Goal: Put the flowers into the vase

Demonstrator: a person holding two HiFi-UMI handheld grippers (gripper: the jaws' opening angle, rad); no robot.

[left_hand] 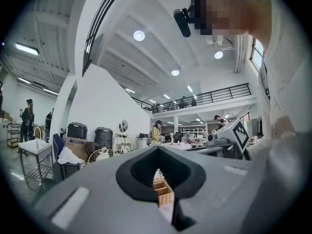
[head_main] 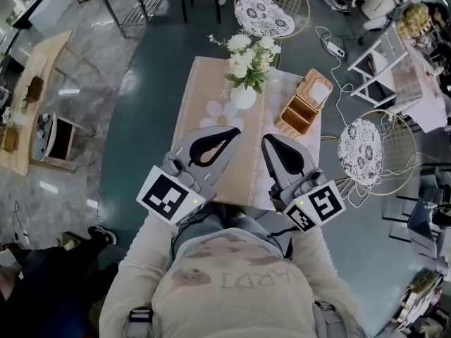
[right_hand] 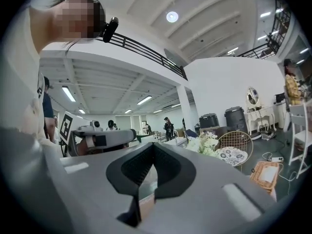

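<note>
Apparently the white-blossomed bouquet of flowers stands in the round white ceramic vase at the far end of the beige cloth-covered table. Your left gripper and right gripper hang near your chest, jaws closed on nothing. Hold them back so you don't knock the vase.

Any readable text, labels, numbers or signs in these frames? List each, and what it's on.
No text can be read for certain.
Beige knitted sweater: pale lettering across it, upside down in the head view, too blurred to quote.
Left gripper and right gripper: black-and-white square markers, patterns only, no words.
White round vase and woven wicker basket: no print visible.
</note>
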